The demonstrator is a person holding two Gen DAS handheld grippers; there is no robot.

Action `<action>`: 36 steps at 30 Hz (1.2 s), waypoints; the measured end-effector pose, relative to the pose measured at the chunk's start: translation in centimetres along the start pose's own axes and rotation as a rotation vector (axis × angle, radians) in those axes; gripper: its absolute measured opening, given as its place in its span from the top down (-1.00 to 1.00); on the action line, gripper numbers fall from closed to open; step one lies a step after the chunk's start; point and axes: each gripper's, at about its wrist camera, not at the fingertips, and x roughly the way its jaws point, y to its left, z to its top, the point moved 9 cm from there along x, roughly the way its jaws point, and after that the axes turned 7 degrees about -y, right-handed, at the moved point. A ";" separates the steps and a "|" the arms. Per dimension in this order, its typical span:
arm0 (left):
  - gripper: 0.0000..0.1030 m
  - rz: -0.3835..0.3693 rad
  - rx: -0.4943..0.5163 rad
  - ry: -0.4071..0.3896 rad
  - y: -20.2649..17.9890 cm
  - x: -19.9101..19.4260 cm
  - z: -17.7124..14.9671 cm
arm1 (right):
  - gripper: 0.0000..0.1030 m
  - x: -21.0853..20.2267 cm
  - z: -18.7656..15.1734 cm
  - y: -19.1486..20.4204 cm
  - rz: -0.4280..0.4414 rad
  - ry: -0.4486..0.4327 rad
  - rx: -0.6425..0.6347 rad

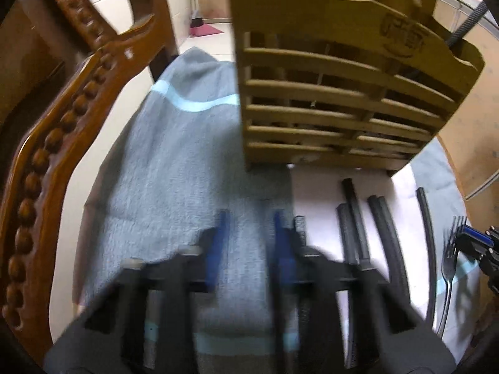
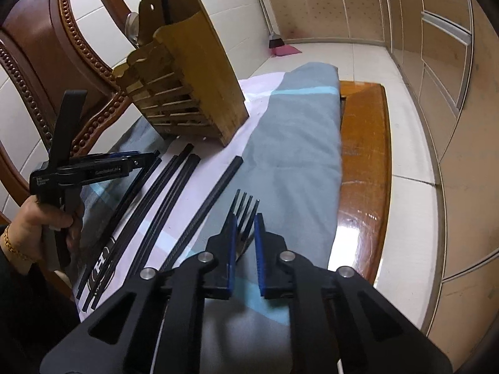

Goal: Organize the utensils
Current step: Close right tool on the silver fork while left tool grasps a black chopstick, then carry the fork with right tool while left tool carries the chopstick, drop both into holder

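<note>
right gripper (image 2: 244, 222) jaws narrow but apart, straddling fork (image 2: 246, 210) low centre of right view; not yet clamped, tines poke forward. risk: pads close off-centre on the neck, fork twists or slips onto grey towel (image 2: 296, 143). left gripper (image 1: 249, 227) parted wide, empty, bottom centre of left view. black chopsticks (image 2: 168, 184) lie loose centre left, easily scattered by a sweep. wooden holder (image 2: 190, 93) upper left, tall and light, could tip if the fork knocks its rim.

Motion blur smears the left gripper (image 1: 251, 243); the right gripper (image 2: 244, 249) hides the fork (image 2: 244, 210) handle.
</note>
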 end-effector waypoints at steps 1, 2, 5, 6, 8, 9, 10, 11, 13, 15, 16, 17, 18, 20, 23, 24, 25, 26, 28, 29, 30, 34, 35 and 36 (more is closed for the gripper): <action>0.84 -0.007 -0.001 0.003 -0.1 0.1 0.0 | 0.88 -0.2 0.3 0.1 0.005 -0.008 0.001; 0.84 -0.020 -0.009 0.002 -0.1 0.2 0.1 | 0.92 -0.3 0.5 0.1 0.007 -0.014 0.003; 0.86 -0.065 -0.035 -0.004 0.1 -0.8 0.3 | 0.95 -1.4 1.4 0.5 0.021 -0.043 0.010; 0.86 -0.069 -0.035 -0.017 0.1 -1.5 0.5 | 0.96 -1.9 1.8 0.8 0.024 -0.057 0.005; 0.87 -0.081 -0.032 -0.068 0.2 -3.7 1.4 | 0.97 -3.1 2.6 1.5 0.028 -0.087 -0.010; 0.87 -0.089 -0.034 -0.088 0.2 -4.7 1.8 | 0.97 -3.6 2.9 1.8 0.026 -0.096 -0.017; 0.87 -0.107 -0.035 -0.122 0.2 -6.4 2.4 | 0.97 -4.2 3.2 2.1 0.018 -0.109 -0.031; 0.87 -0.112 -0.036 -0.152 0.3 -7.8 2.8 | 0.96 -5.1 3.6 2.6 0.007 -0.129 -0.048; 0.87 -0.120 -0.038 -0.199 0.9 -10.1 3.3 | 0.96 -6.5 4.3 3.4 -0.020 -0.157 -0.068; 0.87 -0.136 -0.030 -0.247 0.4 -13.0 3.1 | 0.96 -7.5 4.7 3.9 -0.050 -0.179 -0.080; 0.87 -0.140 -0.029 -0.263 0.3 -13.8 2.9 | 0.96 -8.2 4.9 4.3 -0.058 -0.193 -0.080; 0.87 -0.147 -0.023 -0.286 0.2 -15.3 2.7 | 0.96 -9.0 5.1 4.8 -0.066 -0.210 -0.083; 0.87 -0.149 -0.017 -0.302 -0.5 -16.6 2.4 | 0.96 -9.5 5.2 5.2 -0.072 -0.221 -0.089; 0.87 -0.156 -0.012 -0.342 -0.5 -18.9 2.7 | 0.96 -10.9 5.4 6.3 -0.087 -0.257 -0.106; 0.87 -0.150 -0.006 -0.402 0.2 -21.3 2.8 | 0.96 -12.7 5.9 7.7 -0.117 -0.303 -0.141; 0.87 -0.152 -0.011 -0.417 0.6 -22.1 2.8 | 0.96 -13.4 6.2 8.2 -0.127 -0.322 -0.155; 0.87 -0.154 -0.015 -0.427 0.9 -22.9 2.9 | 0.96 -14.0 6.5 8.6 -0.133 -0.341 -0.166; 0.87 -0.154 -0.017 -0.437 1.2 -23.5 3.0 | 0.96 -14.8 6.8 9.2 -0.139 -0.368 -0.175; 0.87 -0.151 -0.021 -0.460 1.7 -24.2 3.3 | 0.96 -15.5 7.5 9.7 -0.164 -0.404 -0.191; 0.87 -0.153 -0.026 -0.469 1.9 -24.5 3.4 | 0.96 -15.8 7.9 9.9 -0.181 -0.416 -0.188; 0.87 -0.156 -0.033 -0.477 2.2 -25.1 3.6 | 0.96 -16.0 8.2 10.1 -0.196 -0.423 -0.184; 0.87 -0.146 -0.043 -0.494 2.8 -25.2 3.9 | 0.96 -17.3 10.8 12.2 -0.239 -0.460 -0.211; 0.87 -0.149 -0.050 -0.494 3.0 -25.2 4.0 | 0.96 -17.7 11.9 13.0 -0.251 -0.476 -0.231; 0.87 -0.152 -0.056 -0.495 3.2 -25.5 3.9 | 0.96 -17.9 12.9 13.8 -0.266 -0.491 -0.248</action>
